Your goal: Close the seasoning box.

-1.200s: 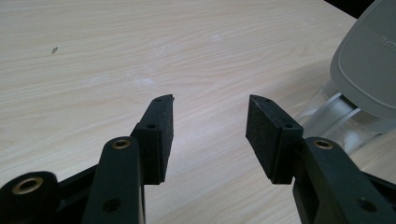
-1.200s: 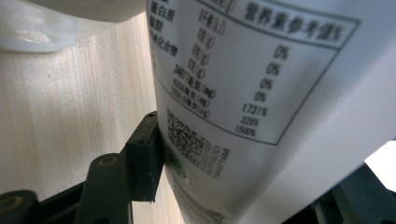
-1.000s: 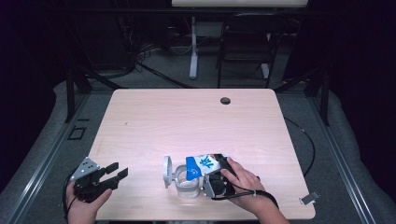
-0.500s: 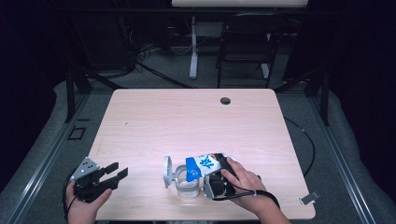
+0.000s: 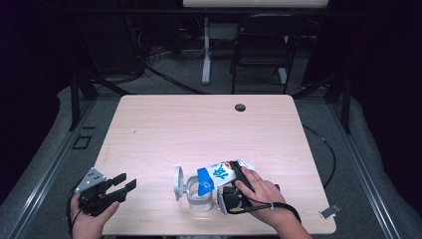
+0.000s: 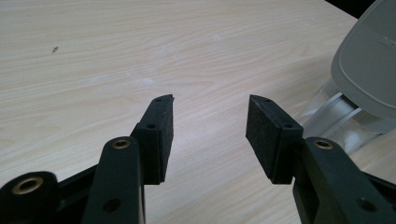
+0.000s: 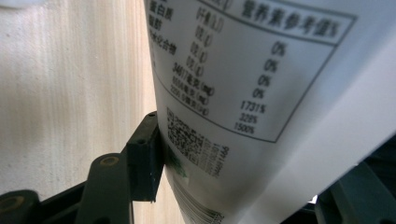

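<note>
While resting wide open and empty at the tabletop's (image 5: 164, 124) near-left edge, left tongs (image 5: 119, 185); just to their right, clear plastic container with grey hinged lid (image 5: 191, 191); above it, tipped lengthwise, blue-and-white pouch (image 5: 219, 174) clamped in right tongs (image 5: 233, 172), the nearer pair.

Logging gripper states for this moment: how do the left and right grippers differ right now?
The left gripper has its jaws spread apart with nothing between them; the right gripper is shut on the blue-and-white pouch. The left gripper sits at the table's near left corner, apart from everything; the right gripper tips its pouch over the clear container. Both are hand-held, with black jaws.
</note>
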The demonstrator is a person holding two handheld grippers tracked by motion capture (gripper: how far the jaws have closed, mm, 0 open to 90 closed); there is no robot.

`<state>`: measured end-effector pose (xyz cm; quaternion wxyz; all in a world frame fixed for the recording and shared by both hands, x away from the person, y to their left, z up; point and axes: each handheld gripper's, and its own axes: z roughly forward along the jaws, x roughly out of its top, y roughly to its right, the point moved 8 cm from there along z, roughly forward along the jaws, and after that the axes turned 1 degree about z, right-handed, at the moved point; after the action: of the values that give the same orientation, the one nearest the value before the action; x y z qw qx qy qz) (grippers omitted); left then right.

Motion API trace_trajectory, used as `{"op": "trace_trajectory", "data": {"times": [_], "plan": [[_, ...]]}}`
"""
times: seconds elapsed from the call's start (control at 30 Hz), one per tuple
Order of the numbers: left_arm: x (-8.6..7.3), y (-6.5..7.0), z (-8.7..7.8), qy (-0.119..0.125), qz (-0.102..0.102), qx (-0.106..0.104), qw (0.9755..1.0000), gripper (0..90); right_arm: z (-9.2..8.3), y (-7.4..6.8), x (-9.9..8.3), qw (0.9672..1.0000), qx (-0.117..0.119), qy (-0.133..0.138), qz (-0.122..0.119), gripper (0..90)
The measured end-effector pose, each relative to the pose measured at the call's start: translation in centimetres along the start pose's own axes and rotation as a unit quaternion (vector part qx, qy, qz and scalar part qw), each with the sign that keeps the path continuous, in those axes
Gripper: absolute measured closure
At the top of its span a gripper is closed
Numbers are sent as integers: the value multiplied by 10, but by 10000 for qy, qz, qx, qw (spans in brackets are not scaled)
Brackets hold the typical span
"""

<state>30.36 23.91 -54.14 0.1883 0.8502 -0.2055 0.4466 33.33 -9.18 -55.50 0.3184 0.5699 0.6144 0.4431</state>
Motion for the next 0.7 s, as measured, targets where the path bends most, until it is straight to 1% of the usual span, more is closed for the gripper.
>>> {"op": "trace_trajectory", "data": {"times": [0.03, 0.07, 0.1, 0.2, 0.23, 0.3, 0.37, 0.43, 0.47, 0.5, 0.57, 0.67, 0.7], "plan": [[0, 0, 0, 8, -1, -3, 10000, 518, 0, 1, -1, 9999, -46, -70, -96, 415], [0, 0, 0, 8, -1, -3, 10000, 518, 0, 1, -1, 9999, -46, -70, -96, 415], [0, 0, 0, 8, 1, -5, 10000, 519, -1, 2, -1, 9997, -83, -118, -185, 415], [0, 0, 0, 3, -2, -3, 10000, 519, 0, 2, 0, 9997, -91, -67, -195, 417], [0, 0, 0, 3, -3, -2, 10000, 518, 0, 3, 1, 9993, -152, -85, -345, 417], [0, 0, 0, 0, -3, -5, 10000, 518, 0, 3, 2, 9992, -167, -63, -371, 418], [0, 0, 0, -1, -2, -5, 10000, 519, -1, 4, 2, 9985, -205, -161, -490, 421], [0, 0, 0, 4, -4, -7, 10000, 518, 0, 3, 3, 9985, -212, -98, -490, 423], [0, 0, 0, 6, -6, -6, 10000, 518, 1, 3, 3, 9983, -225, -114, -521, 423], [0, 0, 0, 20, -10, -7, 10000, 519, 0, 3, 3, 9984, -208, -151, -503, 423], [0, 0, 0, 14, -13, -2, 10000, 518, 1, 4, 3, 9980, -249, -165, -548, 424], [0, 0, 0, 8, -15, -3, 10000, 518, 2, 4, 3, 9981, -244, -148, -540, 424], [0, -1, 0, 9, -18, -6, 10000, 518, 2, 5, 3, 9979, -257, -152, -573, 425]]}}
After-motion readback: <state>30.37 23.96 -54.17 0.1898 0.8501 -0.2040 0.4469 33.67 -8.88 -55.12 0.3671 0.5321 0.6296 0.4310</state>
